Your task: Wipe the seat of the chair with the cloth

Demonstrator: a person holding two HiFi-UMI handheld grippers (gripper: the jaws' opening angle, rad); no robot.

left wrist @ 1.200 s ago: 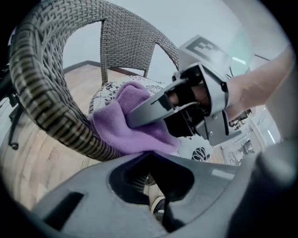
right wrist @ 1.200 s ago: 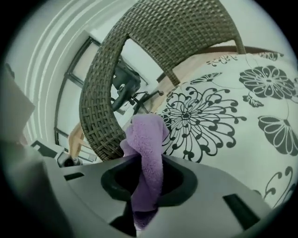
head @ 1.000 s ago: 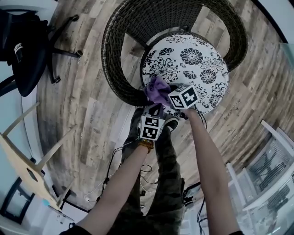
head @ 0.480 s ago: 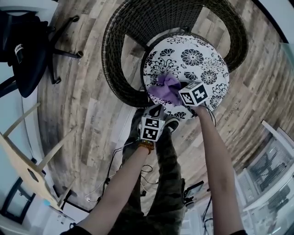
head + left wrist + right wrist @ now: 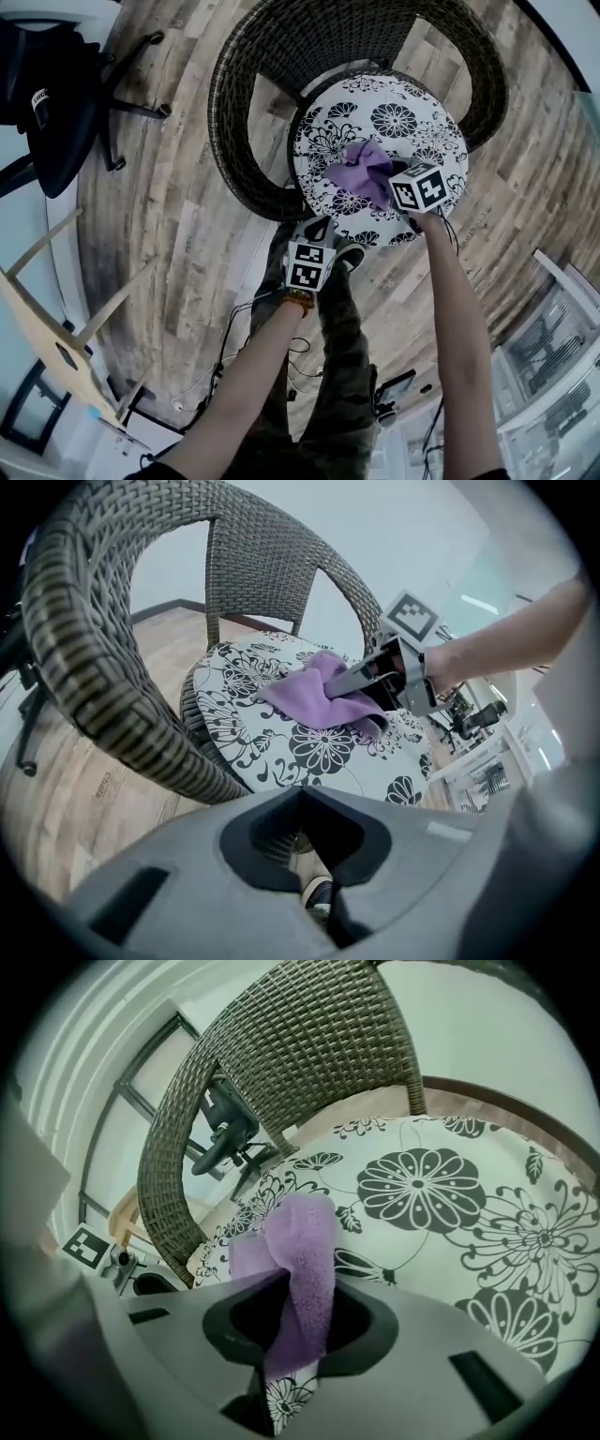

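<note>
The wicker chair (image 5: 246, 141) carries a round white seat cushion (image 5: 412, 114) with black flowers. A purple cloth (image 5: 364, 171) lies on the front middle of the cushion, and my right gripper (image 5: 386, 180) is shut on it. In the right gripper view the cloth (image 5: 305, 1269) runs up between the jaws and folds onto the cushion (image 5: 450, 1194). My left gripper (image 5: 319, 228) hangs below the seat's front edge, off the cushion, shut with nothing in it. Its own view shows the right gripper (image 5: 367, 682) pressing the cloth (image 5: 314, 697) on the seat.
A black office chair (image 5: 47, 84) stands at the far left, and a pale wooden frame (image 5: 66, 328) lies lower left. White wire shelving (image 5: 553, 366) is at the right. The person's shoes (image 5: 349, 251) and loose cables (image 5: 234, 337) are on the wood floor by the chair.
My right gripper has slid the cloth to the right, from the seat's front-left edge to the front middle. The left gripper has stayed put.
</note>
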